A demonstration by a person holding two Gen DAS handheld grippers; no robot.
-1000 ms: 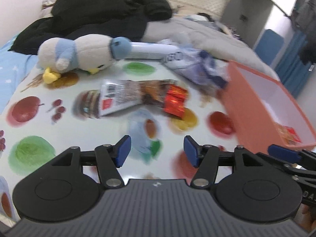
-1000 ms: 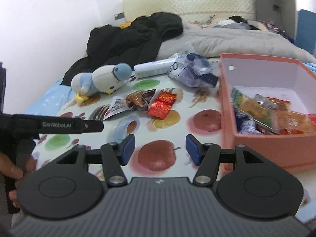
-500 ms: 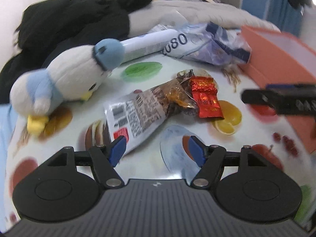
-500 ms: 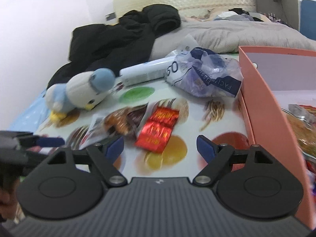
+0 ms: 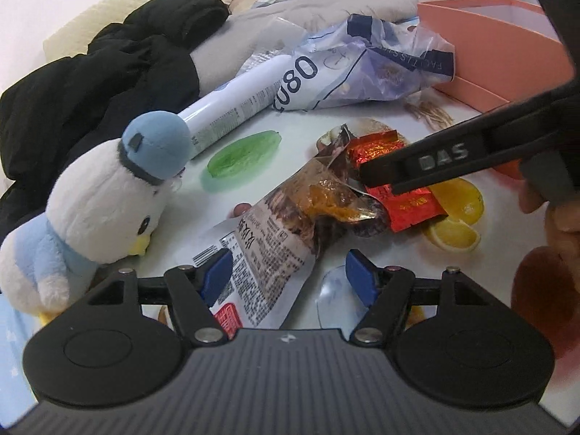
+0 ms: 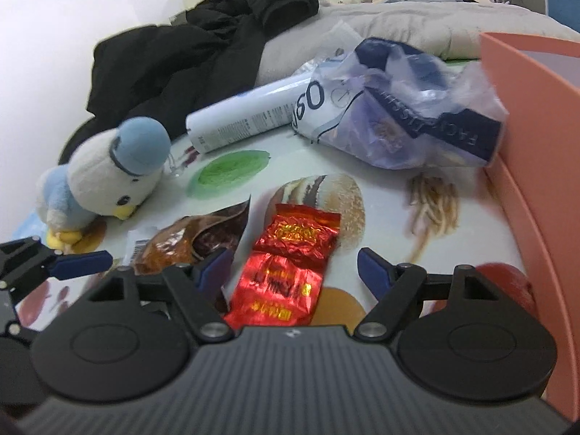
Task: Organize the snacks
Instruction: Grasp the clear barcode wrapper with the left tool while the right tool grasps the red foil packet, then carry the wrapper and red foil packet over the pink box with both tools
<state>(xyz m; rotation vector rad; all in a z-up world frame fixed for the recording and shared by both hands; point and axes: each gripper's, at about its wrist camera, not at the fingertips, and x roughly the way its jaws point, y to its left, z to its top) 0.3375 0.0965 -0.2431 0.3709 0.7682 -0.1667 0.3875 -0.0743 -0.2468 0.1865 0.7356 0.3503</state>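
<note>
Fruit and food pictures cover the tabletop [image 5: 366,137], with a bed behind it carrying a black jacket [image 5: 108,69] and a grey blanket [image 6: 398,21]. My left claw [image 5: 286,277] is spread wide, and the printed end of a clear snack bag [image 5: 290,228] lies between its blue pads without being pressed. My right claw [image 6: 293,266] is released too, though its jaws are narrowing a little; a red foil packet [image 6: 290,264] lies flat between them, not pinched by either pad. The snack bag's brown end rests just left of that packet, touching it. A stuffed bird [image 6: 108,177] with a blue cap lies on its side at the left. Farther back lie a white tube [image 6: 246,119] and a crumpled bluish plastic bag [image 6: 417,116], the bag against the wall of a salmon-coloured box [image 6: 536,145] at the right. From my left side, my right claw crosses over the red packet.
</note>
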